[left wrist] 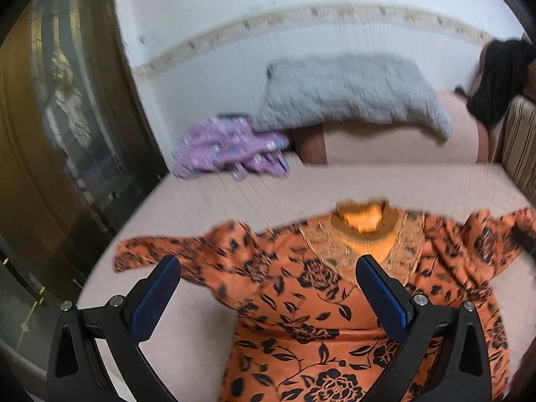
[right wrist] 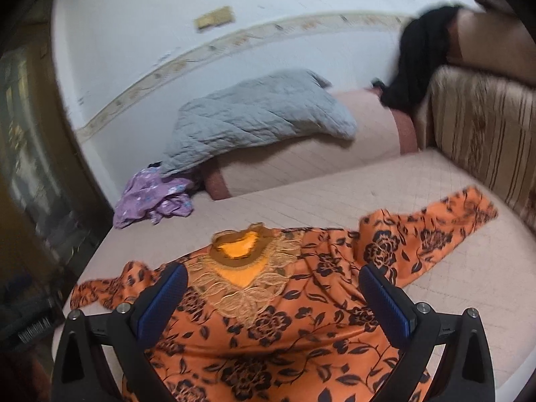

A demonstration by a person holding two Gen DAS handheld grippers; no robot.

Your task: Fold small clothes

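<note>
No readable writing or brand anywhere; both views motion-blurred. Left hand-held gripper (left wrist: 268,296) wide open, nothing between the blue pads, angled down over the orange floral garment (left wrist: 318,318), between its sleeve and neckline. Right hand-held gripper (right wrist: 273,296) also wide open, empty, above the garment's chest below the embroidered neckline (right wrist: 243,268). Garment lies face up, sleeves spread, on the pale pink bed (right wrist: 335,194). Crumpled purple cloth (right wrist: 150,201) near the far left corner, well apart. Grey quilted cover (right wrist: 254,117) draped over a bolster behind.
</note>
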